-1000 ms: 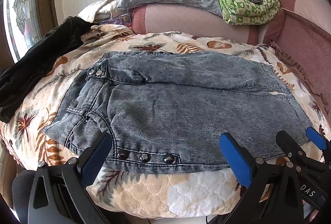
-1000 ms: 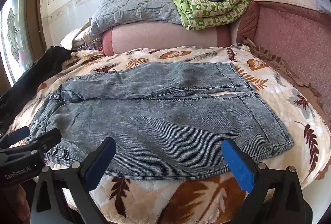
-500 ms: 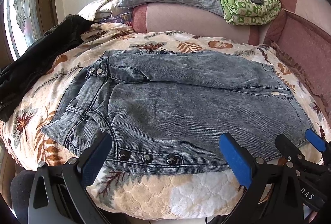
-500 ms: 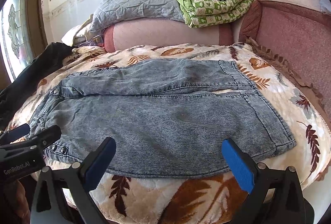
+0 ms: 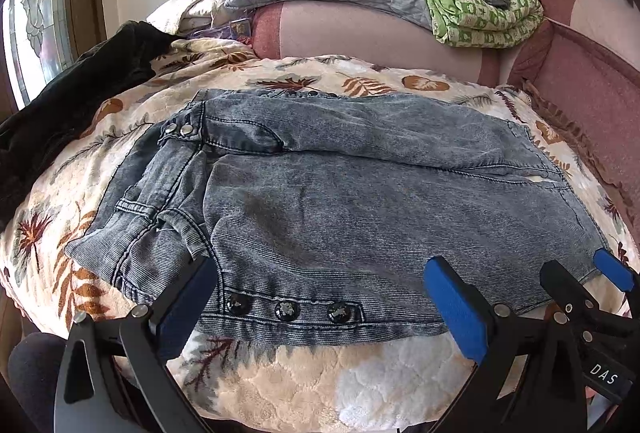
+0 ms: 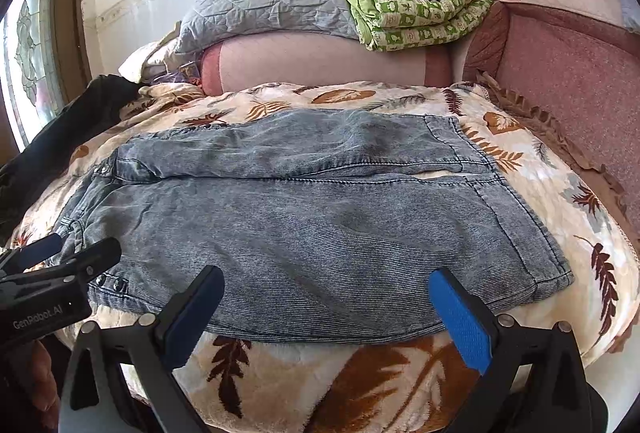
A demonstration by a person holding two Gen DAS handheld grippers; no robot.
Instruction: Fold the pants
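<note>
- The pants [image 5: 340, 201], grey-blue denim, lie spread flat on the leaf-print blanket [image 5: 280, 385] that covers the bed; waistband to the left, leg hems to the right, the two legs side by side with the near leg along the front edge of the bed.
- Left gripper [image 5: 320, 301]: jaws spread wide, empty; it sits low over the near edge of the cloth by the row of three dark buttons [image 5: 286, 310], close to the waist end; whether its pads touch the denim cannot be told.
- Right gripper [image 6: 326, 307]: jaws likewise wide, nothing held; it faces the near edge further toward the hem end.
- Judgement: the step in hand is the first fold, near leg over far leg; neither gripper has yet taken hold.
- To do it well, each gripper should bite the near edge through all the layers it can reach, left by the waistband, right by the hem corner [image 6: 560, 277]; a shallow bite on such thick denim is likely to slip.
- Both should then lift together and level, carrying the edge across to meet the far edge; uneven lift would skew the seam line.
- The waistband [image 5: 148, 217] is rumpled at the left; smoothing may be wanted after the fold.
- A dark garment [image 5: 68, 101] lies at the far left, apart from the pants; no obstruction.
</note>
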